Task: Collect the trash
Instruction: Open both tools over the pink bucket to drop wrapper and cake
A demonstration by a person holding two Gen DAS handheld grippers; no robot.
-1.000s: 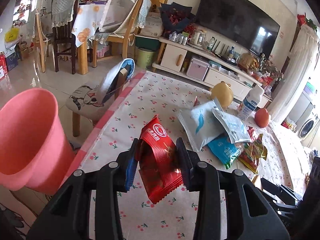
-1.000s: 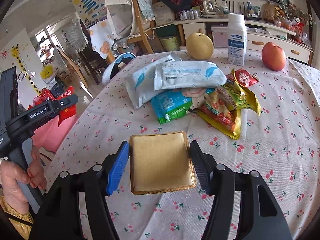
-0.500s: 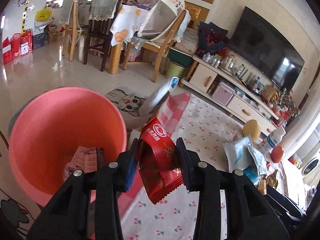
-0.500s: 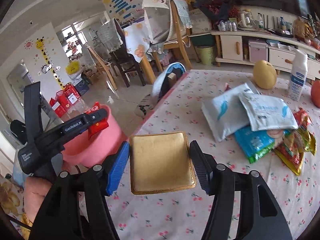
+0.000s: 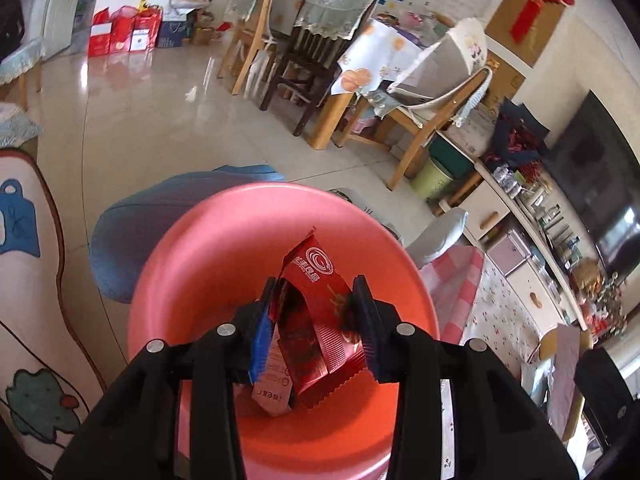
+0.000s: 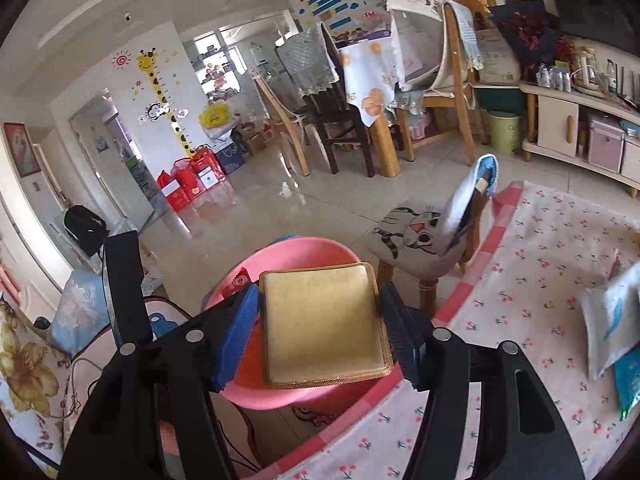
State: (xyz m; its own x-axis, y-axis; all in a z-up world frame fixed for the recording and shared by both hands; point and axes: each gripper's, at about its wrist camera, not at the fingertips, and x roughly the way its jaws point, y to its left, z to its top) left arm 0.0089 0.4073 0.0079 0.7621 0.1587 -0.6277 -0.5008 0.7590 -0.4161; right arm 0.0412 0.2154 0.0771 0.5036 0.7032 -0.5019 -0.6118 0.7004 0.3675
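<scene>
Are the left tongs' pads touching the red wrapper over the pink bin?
Touching. The left wrist view shows both pads of the left tongs pressed against the red wrapper, which hangs over the pink bin.

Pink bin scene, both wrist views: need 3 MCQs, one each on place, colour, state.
1. Where is the red wrapper?
A. on the tablecloth
B. over the pink bin
C. on the floor

2. What colour is the flat packet in the right gripper?
A. gold
B. green
C. white

3. How do the jaws of the left gripper stand?
A. wide open, empty
B. shut on nothing
C. clamped on the red wrapper

Key: 1 B, the bin's interior fills the view behind the wrapper. 2 A, its face is plain gold. 3 C, both pads press the wrapper's sides.
</scene>
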